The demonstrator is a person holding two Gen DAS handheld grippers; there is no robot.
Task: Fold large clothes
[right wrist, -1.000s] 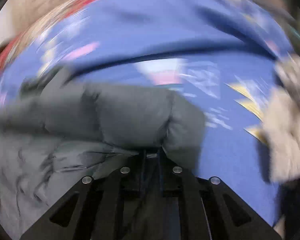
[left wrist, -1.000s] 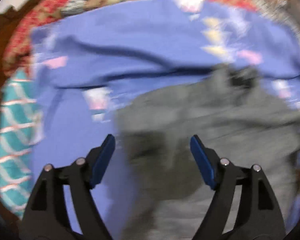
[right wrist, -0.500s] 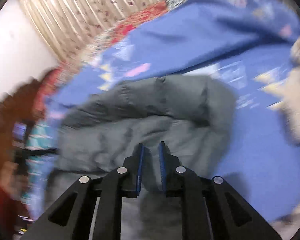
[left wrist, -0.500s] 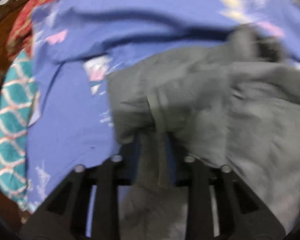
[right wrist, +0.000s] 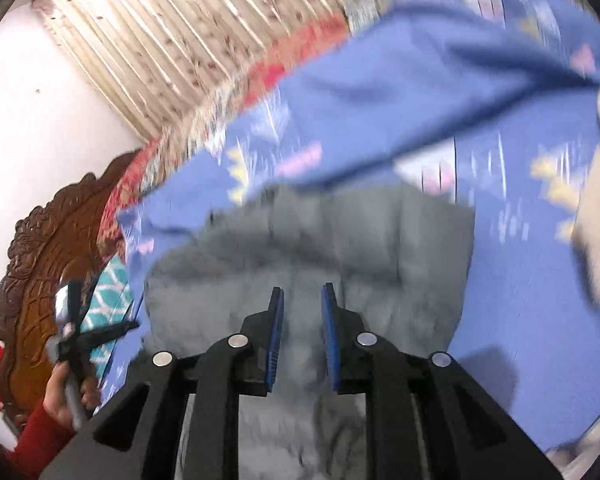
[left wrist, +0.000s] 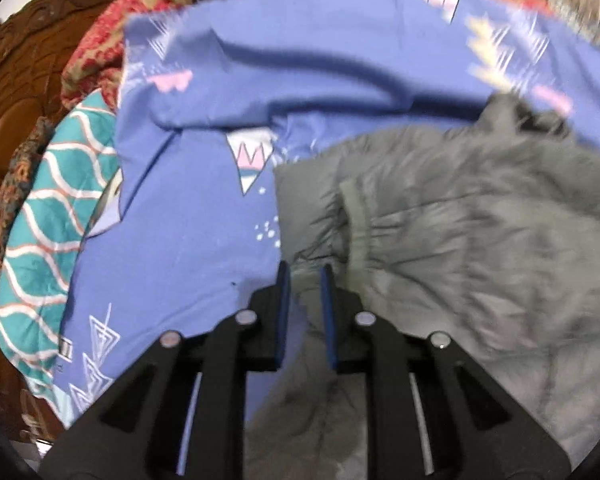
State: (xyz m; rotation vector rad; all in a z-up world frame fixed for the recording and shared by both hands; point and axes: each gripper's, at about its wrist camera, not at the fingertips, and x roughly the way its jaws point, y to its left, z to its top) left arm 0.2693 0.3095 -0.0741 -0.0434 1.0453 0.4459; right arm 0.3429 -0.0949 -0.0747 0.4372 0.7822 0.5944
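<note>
Grey quilted puffer jacket (left wrist: pixel 460 232), matte, puffy, crumpled, lies on blue printed bedsheet (left wrist: pixel 180 240). Left gripper (left wrist: pixel 305 276) clamps jacket edge between narrow blue pads. Right gripper (right wrist: pixel 302 300) above jacket, jaws opening, pads clear of fabric. Carved wooden headboard (right wrist: pixel 40 264) far left; pleated curtain (right wrist: pixel 204 28) beyond; teal wave-print cloth (left wrist: pixel 48 216) left.

My left gripper (left wrist: pixel 304 280): black plastic linkage, blue pads, four silver rivets; right gripper (right wrist: pixel 302 300) built the same; my left hand (right wrist: pixel 66 394) shows a red sleeve (right wrist: pixel 36 440) at the wrist
</note>
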